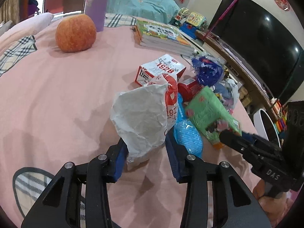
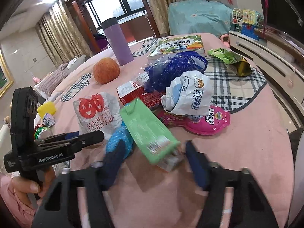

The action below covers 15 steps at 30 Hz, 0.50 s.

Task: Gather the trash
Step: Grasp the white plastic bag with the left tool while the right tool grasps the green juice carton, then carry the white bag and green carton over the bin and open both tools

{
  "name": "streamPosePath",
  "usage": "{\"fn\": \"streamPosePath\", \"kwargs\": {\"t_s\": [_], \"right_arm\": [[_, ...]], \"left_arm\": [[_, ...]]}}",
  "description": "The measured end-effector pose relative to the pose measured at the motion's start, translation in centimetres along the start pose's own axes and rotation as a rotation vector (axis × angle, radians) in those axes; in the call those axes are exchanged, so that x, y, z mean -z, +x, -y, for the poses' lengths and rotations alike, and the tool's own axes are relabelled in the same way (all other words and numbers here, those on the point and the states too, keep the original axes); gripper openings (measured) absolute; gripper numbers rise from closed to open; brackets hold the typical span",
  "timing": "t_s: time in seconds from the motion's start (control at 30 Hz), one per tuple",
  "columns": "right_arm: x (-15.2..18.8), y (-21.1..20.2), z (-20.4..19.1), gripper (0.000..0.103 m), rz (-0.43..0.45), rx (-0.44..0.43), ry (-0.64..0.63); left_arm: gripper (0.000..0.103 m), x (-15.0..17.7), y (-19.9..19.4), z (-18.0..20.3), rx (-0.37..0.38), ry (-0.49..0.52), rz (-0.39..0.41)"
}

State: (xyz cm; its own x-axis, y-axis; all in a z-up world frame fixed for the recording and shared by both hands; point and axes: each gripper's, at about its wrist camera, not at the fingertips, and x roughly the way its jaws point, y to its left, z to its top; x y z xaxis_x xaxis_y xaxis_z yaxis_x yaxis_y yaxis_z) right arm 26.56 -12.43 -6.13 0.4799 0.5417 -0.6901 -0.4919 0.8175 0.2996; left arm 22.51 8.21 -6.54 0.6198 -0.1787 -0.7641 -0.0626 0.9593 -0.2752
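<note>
Our left fingers [image 1: 146, 148] pinch the crumpled white paper bag [image 1: 140, 114]. Our right fingers [image 2: 152, 159], half open, straddle the green carton [image 2: 148, 131]; blur hides any contact. Trash pile sits at twelve o'clock on the pink tabletop [image 1: 57, 95]; apple [image 1: 76, 33] at eleven o'clock.

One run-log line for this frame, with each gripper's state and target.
left gripper: closed on crumpled white paper bag | right gripper: around green carton, contact unclear | surface: pink cloth

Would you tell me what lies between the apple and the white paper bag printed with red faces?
Only bare pink cloth separates the apple from the paper bag, clearest from the right wrist.
</note>
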Motion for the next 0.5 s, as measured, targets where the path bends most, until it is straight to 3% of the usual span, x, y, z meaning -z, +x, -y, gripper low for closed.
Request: {"fn": "streamPosePath", "kwargs": {"t_s": [0.5], "right_arm": [[3.7,-4.7,0.4,0.034,0.064,0.055,0.066]], "left_arm": [[0.029,1.7,-5.1,0.5,0.057,-0.004,0.073]]}}
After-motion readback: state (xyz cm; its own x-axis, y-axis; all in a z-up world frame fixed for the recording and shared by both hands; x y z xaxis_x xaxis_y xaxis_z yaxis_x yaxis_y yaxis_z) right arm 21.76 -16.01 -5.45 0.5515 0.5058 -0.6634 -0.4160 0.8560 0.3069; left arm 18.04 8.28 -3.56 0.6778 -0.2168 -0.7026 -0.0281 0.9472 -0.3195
